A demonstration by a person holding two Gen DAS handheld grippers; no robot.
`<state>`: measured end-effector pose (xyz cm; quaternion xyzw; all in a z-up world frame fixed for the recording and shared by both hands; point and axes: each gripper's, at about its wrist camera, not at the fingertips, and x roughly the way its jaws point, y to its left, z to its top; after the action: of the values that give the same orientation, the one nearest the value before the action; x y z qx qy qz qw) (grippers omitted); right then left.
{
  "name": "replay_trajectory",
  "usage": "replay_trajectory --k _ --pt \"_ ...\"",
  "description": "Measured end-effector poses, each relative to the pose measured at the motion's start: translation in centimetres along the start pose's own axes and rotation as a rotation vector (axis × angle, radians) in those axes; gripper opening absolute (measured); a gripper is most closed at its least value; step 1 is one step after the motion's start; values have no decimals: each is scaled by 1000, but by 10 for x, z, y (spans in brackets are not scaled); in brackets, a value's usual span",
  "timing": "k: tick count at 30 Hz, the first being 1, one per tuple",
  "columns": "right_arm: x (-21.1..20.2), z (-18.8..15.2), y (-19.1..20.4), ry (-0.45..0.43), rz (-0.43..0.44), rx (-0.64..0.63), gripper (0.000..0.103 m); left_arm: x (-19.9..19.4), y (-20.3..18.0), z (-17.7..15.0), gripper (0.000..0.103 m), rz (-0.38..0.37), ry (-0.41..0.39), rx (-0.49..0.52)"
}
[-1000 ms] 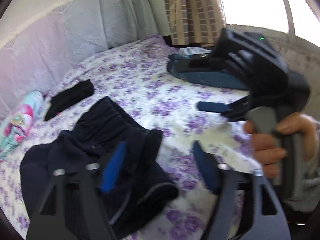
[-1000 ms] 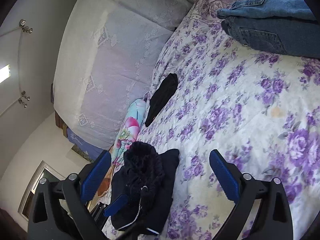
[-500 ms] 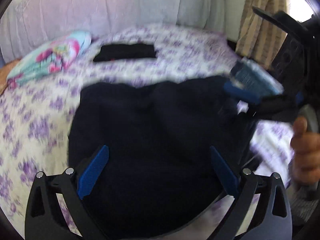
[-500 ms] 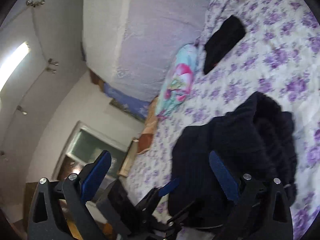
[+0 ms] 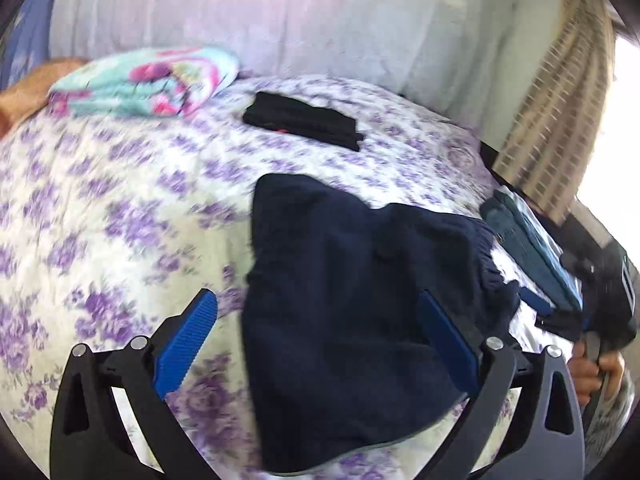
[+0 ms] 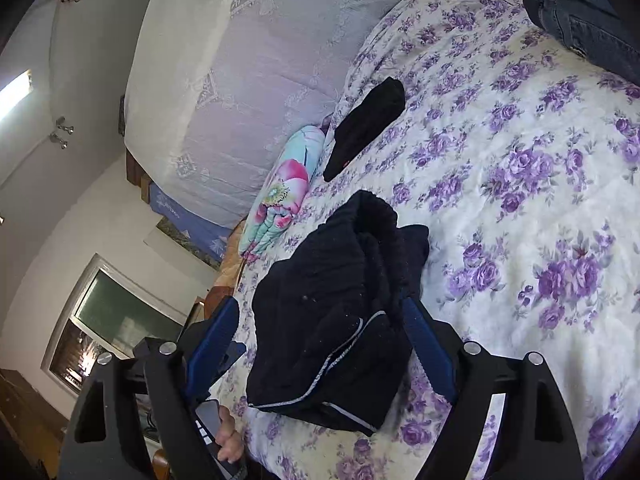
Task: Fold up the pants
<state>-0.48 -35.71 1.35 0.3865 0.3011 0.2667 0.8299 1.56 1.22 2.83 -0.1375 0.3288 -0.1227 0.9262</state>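
Right now the dark pants (image 5: pixel 352 320) lie in a bunched, partly folded heap on the bed (image 5: pixel 120 208), just in front of both tongs. My left tongs (image 5: pixel 320 344) are wide open and hold nothing. The pants sit between the two blue pads, but the pads do not press on the cloth. My right tongs (image 6: pixel 320 352) are wide open too, with the same heap (image 6: pixel 340 312) between their pads. One edge with a thin grey trim faces these tongs.

I think the tongs are spread like this so I can pick a good spot on the cloth before I pinch. The heap is thick and lumpy, so I judge the fold is only partly done. The stretchy waist part sticks up on the far side of the right tongs.

Past the pants, farther from my tongs, lies a small black folded thing (image 5: pixel 304 124). Beyond that is a bright pink and blue bundle (image 5: pixel 148 80) by the big pale headboard (image 5: pixel 280 20). A pile of blue jeans (image 6: pixel 584 20) sits well apart, far ahead and to the right of the right tongs. I guess those are kept away so this spot is free for folding.

Next I would grab an edge with each tongs. Soft cloth can slip or drag along.
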Motion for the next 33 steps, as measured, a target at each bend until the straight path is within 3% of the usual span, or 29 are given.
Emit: replay_trajectory --k 4,8,11,14,17,18,20,22,23,26,31,32,33 --pt "25 5 3 46 -101 -96 51 13 30 -5 98 -46 65 -133" --pt "35 -3 2 69 -209 -189 51 29 40 -12 98 -29 117 -143" --pt "35 -6 0 73 -211 -223 51 37 34 -16 98 19 135 -93" --pt "28 -8 0 75 -196 -240 44 39 35 -18 99 24 141 -86" --pt "6 -7 10 68 -119 -213 22 40 39 -17 99 13 154 -102" --pt "-2 -5 11 70 -88 -198 0 39 39 -17 99 13 157 -99" --pt "-13 -5 9 81 -101 -193 0 40 37 -16 99 20 156 -90" --pt "-7 -8 -5 113 -243 -207 0 40 36 -17 99 27 157 -83" --pt "-5 -10 -14 129 -256 -180 0 40 35 -17 99 28 158 -80" --pt "-10 -5 -18 89 -130 -86 3 37 35 -18 99 28 156 -79" --pt "-7 4 -3 80 -119 -98 5 37 36 -18 99 29 155 -80" --pt "-10 6 -4 68 -104 -91 10 37 35 -18 99 27 154 -80" --pt "-14 6 -4 51 -89 -81 41 37 35 -19 99 29 154 -79"
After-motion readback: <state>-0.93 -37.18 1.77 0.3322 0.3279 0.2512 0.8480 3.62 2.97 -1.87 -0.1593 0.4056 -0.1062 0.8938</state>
